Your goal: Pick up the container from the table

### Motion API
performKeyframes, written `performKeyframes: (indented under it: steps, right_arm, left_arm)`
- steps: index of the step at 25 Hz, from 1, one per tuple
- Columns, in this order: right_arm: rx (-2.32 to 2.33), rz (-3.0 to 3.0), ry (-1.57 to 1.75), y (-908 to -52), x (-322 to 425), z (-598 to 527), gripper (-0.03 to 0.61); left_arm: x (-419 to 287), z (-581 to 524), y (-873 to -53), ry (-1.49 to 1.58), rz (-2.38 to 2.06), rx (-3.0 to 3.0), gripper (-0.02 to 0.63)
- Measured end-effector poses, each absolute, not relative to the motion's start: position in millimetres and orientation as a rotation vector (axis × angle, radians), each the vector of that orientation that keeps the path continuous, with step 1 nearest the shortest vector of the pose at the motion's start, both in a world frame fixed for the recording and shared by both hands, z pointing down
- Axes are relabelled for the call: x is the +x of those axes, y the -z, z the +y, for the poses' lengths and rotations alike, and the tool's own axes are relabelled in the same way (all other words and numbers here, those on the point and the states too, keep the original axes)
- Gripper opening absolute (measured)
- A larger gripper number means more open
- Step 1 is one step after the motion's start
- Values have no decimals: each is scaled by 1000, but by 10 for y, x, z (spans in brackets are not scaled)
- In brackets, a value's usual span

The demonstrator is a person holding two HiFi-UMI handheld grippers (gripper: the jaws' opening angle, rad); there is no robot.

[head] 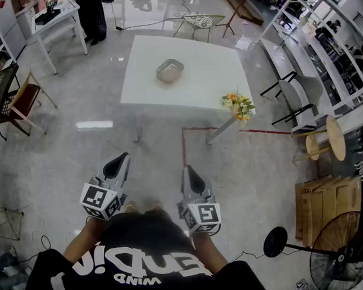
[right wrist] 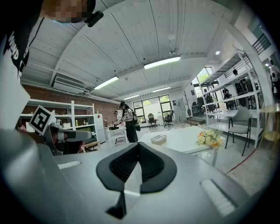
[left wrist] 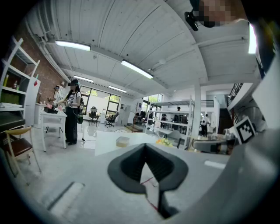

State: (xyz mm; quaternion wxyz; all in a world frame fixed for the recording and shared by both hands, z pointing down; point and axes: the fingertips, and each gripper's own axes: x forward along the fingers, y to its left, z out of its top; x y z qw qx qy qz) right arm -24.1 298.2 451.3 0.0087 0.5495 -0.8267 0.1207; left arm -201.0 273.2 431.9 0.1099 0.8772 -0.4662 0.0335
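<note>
While both grippers hang well short of the white table (head: 195, 91), the container (head: 170, 70) sits untouched near the middle of its top, a shallow, pale, see-through tub. The left gripper (head: 116, 164) is clenched on nothing, its pads meeting at the tips, and the right gripper (head: 193, 176) is likewise closed and empty; both point roughly level toward the table.

The likeliest slip, as I judge it, is reaching the container with the jaws closed: they would shove it across the tabletop instead of straddling it. That top looks smooth and glossy, so a light tub could skate away from a one-sided touch. The flowers (head: 237, 105) at the table's near right corner stand close to the right gripper's path and could be swept off by a wide approach.

The table stands on a polished, reflective grey floor, with a red line (head: 184, 146) running out from under its near edge. A second white table (head: 55, 21) stands off its far left corner, chairs and shelving line its right side, and a floor fan (head: 339, 255) sits well to its near right.
</note>
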Motion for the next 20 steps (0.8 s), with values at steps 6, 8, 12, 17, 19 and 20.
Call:
performKeyframes:
  steps: [6,8,12,17,19,20]
  right_arm:
    - [1719,-2610,-377,-4510,-36,2992,-2]
    - [1731,-2605,-376,-4537,95,3008,-2]
    - [1740,-2617,-422,-4612,305,3010,-2]
    - [1760,-2609,-428,-4679,483,2985,-2]
    - [1783,-2604,-432,-4713,549,2949,-2]
    - [1790,-2602,-431,-4733,580,2927,-2]
  left_arm:
    - [-1850,2720,-4337,-98,-1397,2574,2]
    - [-1780,2729,-4344,-95,-1411,2573,2]
    - [-1659,2719,-4336,-87,-1449,2566,2]
    - [-1530,2652,-4298,-51,-1457,2562,2]
    - [-1487,2594,-4333,-58,-1448,2564,2]
    - [-1466,2563,-4351,-58,-1442,2563,2]
